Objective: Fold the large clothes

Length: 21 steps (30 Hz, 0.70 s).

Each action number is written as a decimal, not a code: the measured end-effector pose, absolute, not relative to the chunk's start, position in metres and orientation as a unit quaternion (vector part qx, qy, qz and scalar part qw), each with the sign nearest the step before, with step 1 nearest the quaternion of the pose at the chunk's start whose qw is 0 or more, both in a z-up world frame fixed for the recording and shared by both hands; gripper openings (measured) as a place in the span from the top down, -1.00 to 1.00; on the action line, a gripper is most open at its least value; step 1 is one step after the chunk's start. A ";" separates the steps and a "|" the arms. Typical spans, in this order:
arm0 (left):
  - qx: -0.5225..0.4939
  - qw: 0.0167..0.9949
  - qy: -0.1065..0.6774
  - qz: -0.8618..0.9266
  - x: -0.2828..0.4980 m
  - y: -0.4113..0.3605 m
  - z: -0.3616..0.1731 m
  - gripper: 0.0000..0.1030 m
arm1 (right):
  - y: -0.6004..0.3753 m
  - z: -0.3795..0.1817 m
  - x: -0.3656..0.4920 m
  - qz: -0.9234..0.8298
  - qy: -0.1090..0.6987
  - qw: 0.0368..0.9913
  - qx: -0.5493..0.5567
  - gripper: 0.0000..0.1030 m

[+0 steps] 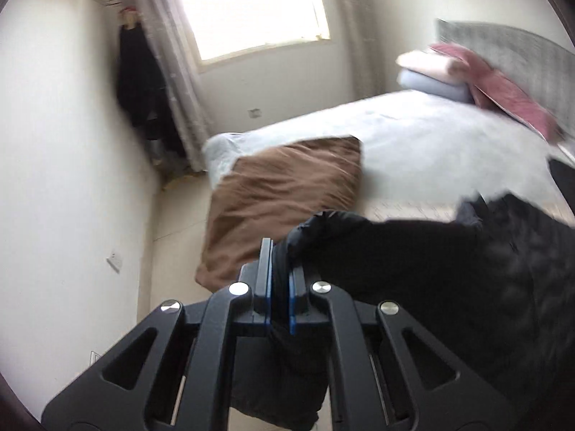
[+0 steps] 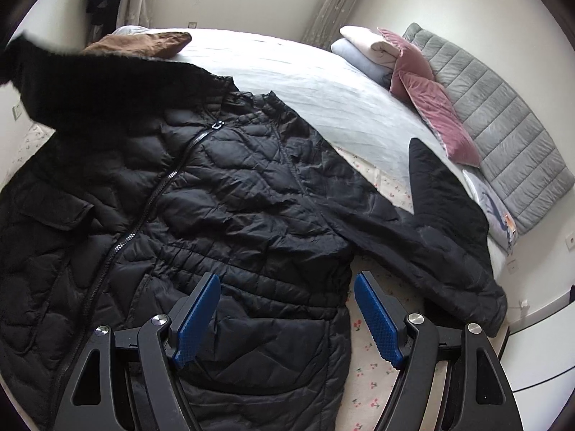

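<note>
A black quilted jacket [image 2: 230, 194] lies front up on the bed, its zipper [image 2: 158, 194] running diagonally. One sleeve [image 2: 449, 248] stretches out to the right. The other sleeve [image 2: 61, 82] is lifted off the bed at upper left and looks blurred. In the left wrist view my left gripper [image 1: 278, 255] is shut on that sleeve's end [image 1: 323, 230], and black fabric hangs down between and below the blue pads. My right gripper [image 2: 287, 287] stands open just above the jacket's right side at the gathered waist, with nothing pressed between its pads.
A brown cushion [image 1: 284, 194] rests on the bed's far corner. Pink cushions [image 2: 431, 107] and folded blankets [image 2: 363, 46] lean against a grey padded headboard [image 2: 503, 136]. Floral sheet [image 2: 373, 359] shows beside the jacket. Dark clothes [image 1: 140, 82] hang by the curtain.
</note>
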State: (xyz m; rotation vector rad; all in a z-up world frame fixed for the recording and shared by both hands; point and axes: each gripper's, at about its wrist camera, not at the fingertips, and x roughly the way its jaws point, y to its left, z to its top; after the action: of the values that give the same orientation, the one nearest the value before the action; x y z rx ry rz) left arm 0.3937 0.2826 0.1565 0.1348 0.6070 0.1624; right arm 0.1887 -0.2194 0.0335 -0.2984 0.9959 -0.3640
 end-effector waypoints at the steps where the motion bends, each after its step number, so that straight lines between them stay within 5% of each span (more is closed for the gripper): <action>1: 0.064 0.948 0.294 0.102 0.407 0.288 0.160 0.85 | -0.220 0.032 0.190 -0.174 0.475 0.851 -0.139 -0.52; 6: 0.068 0.921 0.300 0.239 0.471 0.307 0.152 0.77 | -0.223 0.030 0.193 -0.172 0.481 0.849 -0.139 -0.52; 9: 0.091 0.895 0.308 0.309 0.491 0.307 0.135 0.01 | -0.226 0.032 0.191 -0.178 0.479 0.847 -0.146 -0.52; 10: 0.112 0.884 0.301 0.339 0.495 0.305 0.127 -0.49 | -0.229 0.033 0.190 -0.180 0.479 0.846 -0.147 -0.52; 11: 0.124 0.881 0.293 0.350 0.494 0.305 0.123 -0.78 | -0.230 0.034 0.189 -0.180 0.480 0.846 -0.148 -0.52; 21: 0.159 0.900 0.362 0.186 0.446 0.258 0.065 -0.84 | -0.259 0.038 0.170 -0.198 0.480 0.846 -0.119 -0.52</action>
State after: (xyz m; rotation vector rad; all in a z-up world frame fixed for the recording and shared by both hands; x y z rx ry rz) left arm 0.4459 0.2577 0.0646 0.3286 0.7496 0.3845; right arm 0.1704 -0.2589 0.0383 -0.2511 1.0116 -0.4177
